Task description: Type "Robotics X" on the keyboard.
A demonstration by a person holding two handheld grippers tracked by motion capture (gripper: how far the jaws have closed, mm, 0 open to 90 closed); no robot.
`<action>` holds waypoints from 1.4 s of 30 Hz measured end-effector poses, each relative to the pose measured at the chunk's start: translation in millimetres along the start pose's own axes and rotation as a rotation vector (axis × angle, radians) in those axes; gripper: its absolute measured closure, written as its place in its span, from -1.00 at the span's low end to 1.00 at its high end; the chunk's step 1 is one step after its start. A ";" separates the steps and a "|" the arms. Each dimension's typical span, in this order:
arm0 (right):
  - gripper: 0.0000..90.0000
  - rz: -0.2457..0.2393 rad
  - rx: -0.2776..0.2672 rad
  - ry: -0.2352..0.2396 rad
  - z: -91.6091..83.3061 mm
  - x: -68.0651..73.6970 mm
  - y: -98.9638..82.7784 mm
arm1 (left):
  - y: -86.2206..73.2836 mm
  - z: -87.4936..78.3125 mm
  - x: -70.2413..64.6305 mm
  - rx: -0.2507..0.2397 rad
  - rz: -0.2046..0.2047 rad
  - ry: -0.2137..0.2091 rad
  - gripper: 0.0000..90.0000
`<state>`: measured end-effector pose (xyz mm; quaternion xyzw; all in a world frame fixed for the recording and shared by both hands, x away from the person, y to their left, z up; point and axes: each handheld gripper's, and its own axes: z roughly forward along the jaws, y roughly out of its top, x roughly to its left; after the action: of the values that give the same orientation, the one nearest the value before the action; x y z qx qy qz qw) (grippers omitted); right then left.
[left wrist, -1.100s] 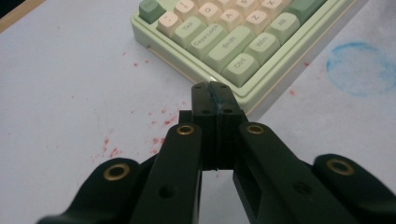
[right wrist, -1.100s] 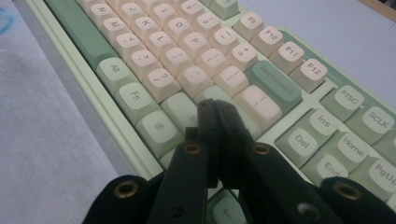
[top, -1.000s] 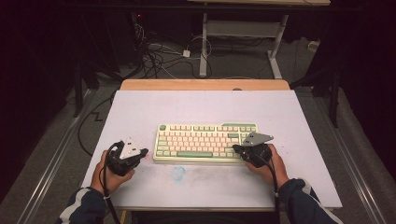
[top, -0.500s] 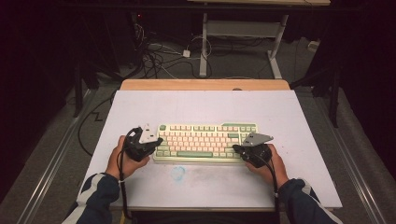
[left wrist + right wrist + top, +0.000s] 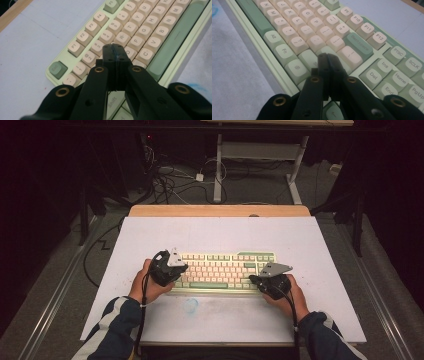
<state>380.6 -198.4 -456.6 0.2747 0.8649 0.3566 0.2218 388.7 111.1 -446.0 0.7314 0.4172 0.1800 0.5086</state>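
The keyboard lay mid-tabletop, its long axis running from nine to three o'clock. My left claw, pressed together, hung over its nine o'clock end near the D key; my right claw, also pressed together, sat over the three o'clock end.

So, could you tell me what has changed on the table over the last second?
The left gripper has moved from the bare table left of the keyboard in over its left end, its shut jaws now above the keys near that end. Nothing was taken hold of or let go. The right gripper stayed shut over the keyboard's right end, and the keyboard itself has not shifted.
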 end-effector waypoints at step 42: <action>1.00 -0.004 0.000 0.000 0.0 -0.1 0.1 | -0.1 51.8 -15.6 0.077 0.024 -0.021 0.94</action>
<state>380.7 -198.4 -456.6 0.2732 0.8655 0.3561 0.2226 415.0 68.0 -465.2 0.7574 0.4094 0.1622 0.4821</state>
